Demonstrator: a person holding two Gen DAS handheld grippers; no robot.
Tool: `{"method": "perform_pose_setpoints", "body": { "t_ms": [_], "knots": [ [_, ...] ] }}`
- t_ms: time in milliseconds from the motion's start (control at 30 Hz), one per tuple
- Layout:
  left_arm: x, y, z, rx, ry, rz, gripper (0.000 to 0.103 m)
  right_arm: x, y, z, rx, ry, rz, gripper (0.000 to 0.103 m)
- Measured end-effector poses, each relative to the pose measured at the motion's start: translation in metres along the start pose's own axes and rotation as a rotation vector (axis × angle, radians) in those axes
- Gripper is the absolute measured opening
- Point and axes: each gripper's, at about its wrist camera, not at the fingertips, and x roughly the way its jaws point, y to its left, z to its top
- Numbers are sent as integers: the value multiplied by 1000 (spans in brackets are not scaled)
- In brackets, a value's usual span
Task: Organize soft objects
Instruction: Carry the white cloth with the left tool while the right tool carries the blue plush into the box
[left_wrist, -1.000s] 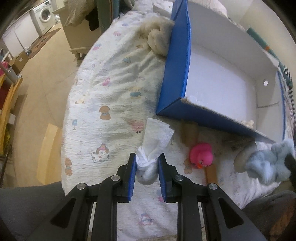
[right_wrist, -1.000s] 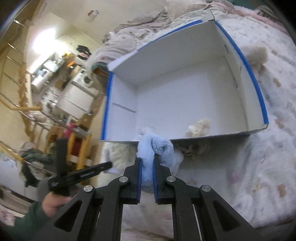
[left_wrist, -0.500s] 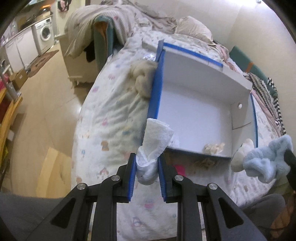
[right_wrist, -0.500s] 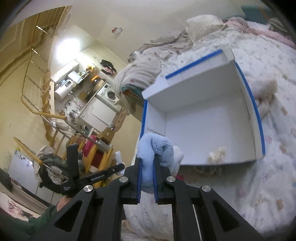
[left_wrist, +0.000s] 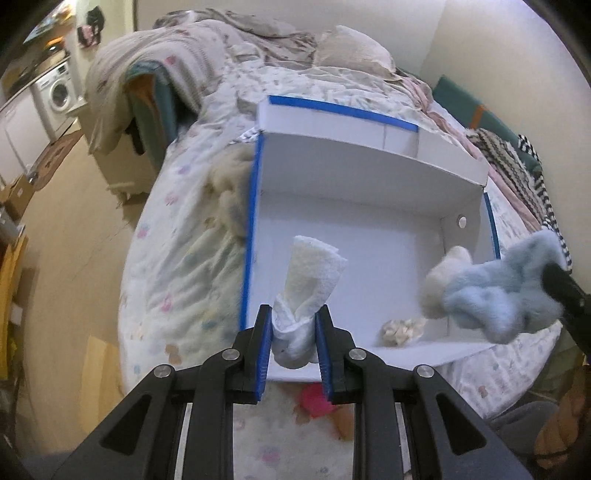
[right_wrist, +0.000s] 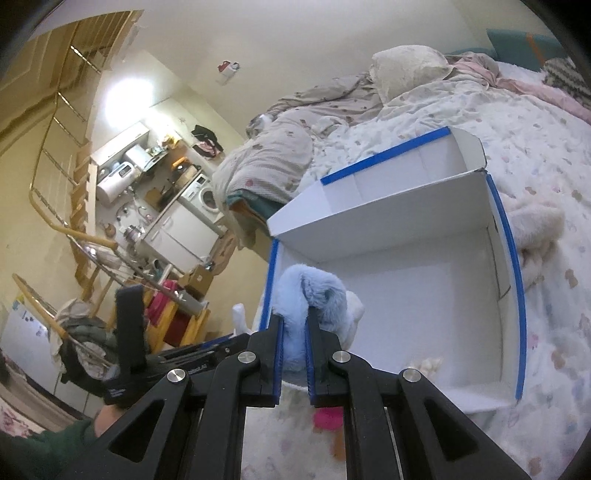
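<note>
Up front in the left wrist view, the left gripper (left_wrist: 293, 334) has its jaws clamped on a white cloth (left_wrist: 308, 291), held above the near left corner of the white box (left_wrist: 354, 218) on the bed (left_wrist: 184, 236). A small cream scrap (left_wrist: 402, 326) lies inside the box, near its front wall. To the right, a blue plush toy (left_wrist: 495, 295) hangs over the box's right wall.

From the right wrist view, the right gripper (right_wrist: 294, 354) has its jaws pinched on that blue plush toy (right_wrist: 308, 295), above the box's (right_wrist: 406, 266) near left corner. A pink toy (right_wrist: 327, 419) lies on the bed just outside the front wall.
</note>
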Motion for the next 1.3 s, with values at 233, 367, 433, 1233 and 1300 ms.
{"method": "perform_pose_setpoints", "body": {
  "t_ms": [233,367,433,1233,1300],
  "knots": [
    [31,-24,26,72,27,17,20,32,-25,4,9,6,-26,12],
    [52,-34,25,102,38,24,20,48,-44,-2,43,31,-40,12],
    [60,-37,22,113,37,34,20,54,-50,-4,47,49,-54,12],
    [103,-43,18,92,87,76,21,109,-69,-24,85,245,-164,12],
    [104,-43,18,91,88,76,21,115,-73,-27,93,272,-198,12]
  ]
}}
